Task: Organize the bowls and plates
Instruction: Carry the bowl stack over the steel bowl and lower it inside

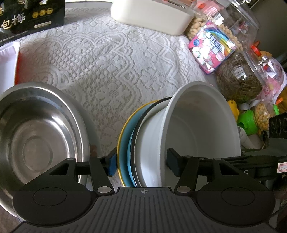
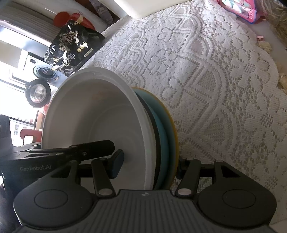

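Stiff, slippery, breakable stack [image 2: 156, 143] of nested bowls at 6 o'clock; right gripper [image 2: 148, 166] clamping its rims, left gripper [image 1: 141, 161] spread wide around it. Best gripped rim-side.

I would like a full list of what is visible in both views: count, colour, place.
dish stack: one, white bowl against blue plate, yellow rim, on edge, centre
steel bowl: one, silver, left
lace cloth: one, white, beneath everything
box: one, white, far edge
black packet: one, far left
pink packet: one, far right
jars: several, clear, right side
tray: one, white, left edge
left gripper: one, black, open astride dish stack
right gripper: one, black, shut on dish stack
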`<state>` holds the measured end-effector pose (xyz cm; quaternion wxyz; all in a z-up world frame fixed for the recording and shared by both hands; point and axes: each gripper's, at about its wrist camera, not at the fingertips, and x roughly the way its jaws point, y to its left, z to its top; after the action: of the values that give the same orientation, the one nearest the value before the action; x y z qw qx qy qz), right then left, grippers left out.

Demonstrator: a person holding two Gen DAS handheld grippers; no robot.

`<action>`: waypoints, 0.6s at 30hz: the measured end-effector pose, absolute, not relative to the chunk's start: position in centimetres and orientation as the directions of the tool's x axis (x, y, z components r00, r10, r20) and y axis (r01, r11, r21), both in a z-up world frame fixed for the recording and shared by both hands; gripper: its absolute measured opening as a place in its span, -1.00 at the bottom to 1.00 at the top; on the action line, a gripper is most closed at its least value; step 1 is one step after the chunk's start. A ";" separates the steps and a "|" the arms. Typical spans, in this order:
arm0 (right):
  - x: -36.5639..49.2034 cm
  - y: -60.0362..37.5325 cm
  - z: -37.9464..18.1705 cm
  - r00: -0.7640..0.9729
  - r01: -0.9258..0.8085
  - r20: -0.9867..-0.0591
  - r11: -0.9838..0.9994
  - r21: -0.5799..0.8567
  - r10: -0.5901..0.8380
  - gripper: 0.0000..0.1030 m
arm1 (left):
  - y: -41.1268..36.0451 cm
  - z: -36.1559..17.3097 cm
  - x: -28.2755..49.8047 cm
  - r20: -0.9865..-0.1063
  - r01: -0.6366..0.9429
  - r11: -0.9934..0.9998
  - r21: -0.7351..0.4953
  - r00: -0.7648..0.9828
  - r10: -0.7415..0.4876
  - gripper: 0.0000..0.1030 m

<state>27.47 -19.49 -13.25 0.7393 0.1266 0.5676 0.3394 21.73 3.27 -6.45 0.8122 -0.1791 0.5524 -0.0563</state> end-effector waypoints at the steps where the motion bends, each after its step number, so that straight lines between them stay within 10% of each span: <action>1: 27.4 -19.5 -13.2 0.128 -0.362 -0.754 0.738 0.569 0.644 0.11 | 3.3 -6.4 21.7 -0.877 -0.107 0.930 -0.353 0.385 -0.289 0.18; 18: 27.6 -19.4 -13.4 0.101 -0.285 -0.762 0.752 0.594 0.640 0.10 | 3.8 -6.8 21.5 -0.869 -0.139 0.907 -0.397 0.376 -0.322 0.19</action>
<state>27.64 -19.39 -13.41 0.7267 0.1503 0.5900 0.3181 21.45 3.81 -6.77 0.8032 -0.2077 0.5555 -0.0570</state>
